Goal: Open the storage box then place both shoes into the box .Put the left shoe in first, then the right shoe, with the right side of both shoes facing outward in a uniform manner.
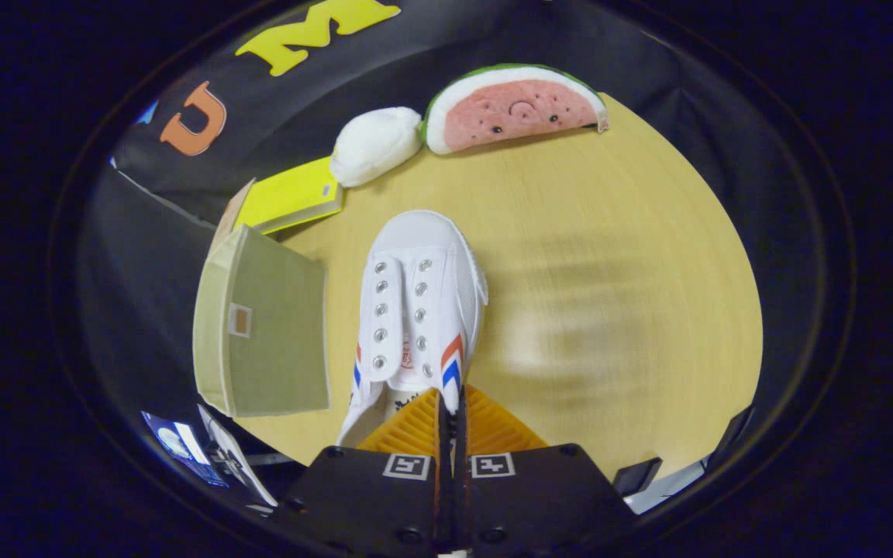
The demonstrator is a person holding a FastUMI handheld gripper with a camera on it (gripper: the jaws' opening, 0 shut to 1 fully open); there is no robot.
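Note:
A white canvas shoe (423, 287) with red and blue side stripes and bare eyelets points away from me, toe toward the far plush toys. My gripper (450, 399) is shut on the thin side wall of the shoe's opening, near the heel, with the two fingers almost touching. The shoe looks sharp while the wooden table (609, 271) beneath it is smeared. Just left of the shoe stands the olive-green fabric storage box (268, 325) with a small label on its facing panel. I cannot tell whether its lid is open.
A yellow book (291, 194) lies beyond the box. A white plush (375, 145) and a watermelon-slice plush (520, 108) sit at the table's far edge. Bare tabletop stretches to the right of the shoe. Papers (214, 457) lie off the near left edge.

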